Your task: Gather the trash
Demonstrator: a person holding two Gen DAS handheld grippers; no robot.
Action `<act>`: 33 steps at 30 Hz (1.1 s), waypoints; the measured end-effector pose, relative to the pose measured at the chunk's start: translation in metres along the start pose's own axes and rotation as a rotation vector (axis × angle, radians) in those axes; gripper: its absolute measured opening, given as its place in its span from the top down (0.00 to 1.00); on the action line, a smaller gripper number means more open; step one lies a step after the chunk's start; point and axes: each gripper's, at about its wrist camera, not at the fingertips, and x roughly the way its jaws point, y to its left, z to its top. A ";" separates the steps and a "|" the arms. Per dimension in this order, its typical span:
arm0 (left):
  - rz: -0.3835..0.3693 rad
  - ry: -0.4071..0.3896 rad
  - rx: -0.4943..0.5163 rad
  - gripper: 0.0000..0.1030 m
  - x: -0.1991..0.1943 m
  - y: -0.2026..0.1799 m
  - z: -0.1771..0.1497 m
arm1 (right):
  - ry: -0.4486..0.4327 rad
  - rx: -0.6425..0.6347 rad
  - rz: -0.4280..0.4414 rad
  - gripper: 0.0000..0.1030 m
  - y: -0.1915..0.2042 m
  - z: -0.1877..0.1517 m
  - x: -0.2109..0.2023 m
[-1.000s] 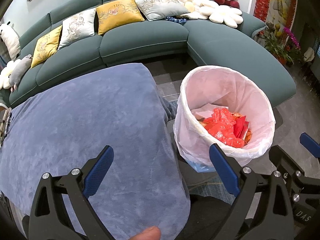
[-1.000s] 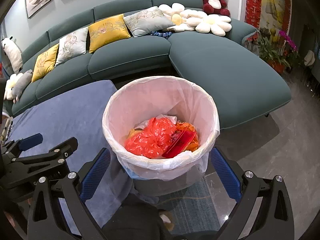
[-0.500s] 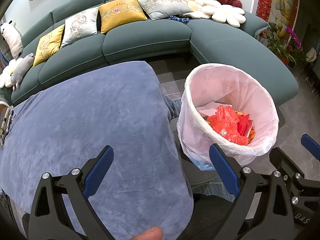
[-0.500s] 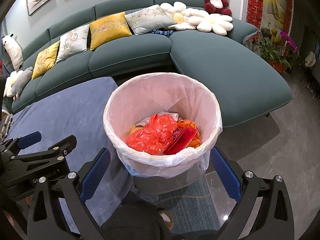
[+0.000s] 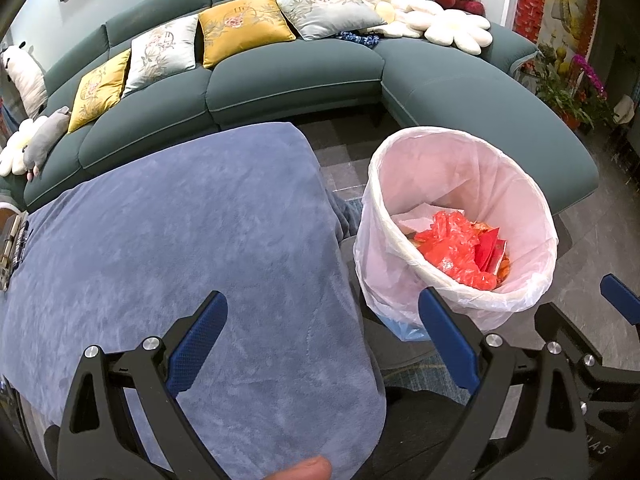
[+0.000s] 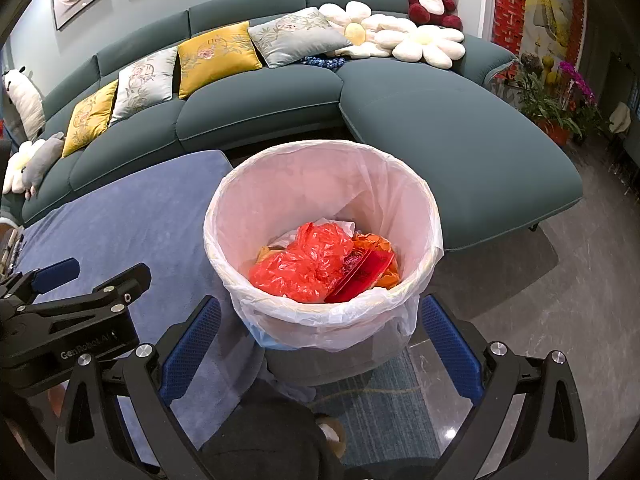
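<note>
Right wrist view: lined trash bin, red wrappers inside, sits dead ahead between the right gripper's wide, empty fingers; left gripper, equally spread, has it off its right fingertip.

A table draped in a blue plush cloth filled the left of both wrist views, its near corner hanging in soft folds; apart from some small objects at its far left edge, too cut off to identify, the cloth bore nothing. Just beside that corner, on the grey tiled floor, stood a round bin lined with a pale translucent bag, the liner folded over the rim. Under and around the bin's foot lay a teal patterned rug. A curved green sofa also rested on the floor, behind table and bin.
</note>
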 end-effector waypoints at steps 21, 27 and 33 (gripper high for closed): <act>0.013 -0.002 0.004 0.11 0.001 -0.003 0.001 | 0.008 0.001 -0.008 0.06 -0.002 -0.005 0.002; 0.025 0.001 0.002 0.11 0.004 -0.004 -0.001 | 0.013 0.003 -0.010 0.06 -0.004 -0.007 0.003; 0.029 0.006 0.001 0.11 0.007 -0.004 -0.002 | 0.016 0.006 -0.012 0.06 -0.005 -0.010 0.005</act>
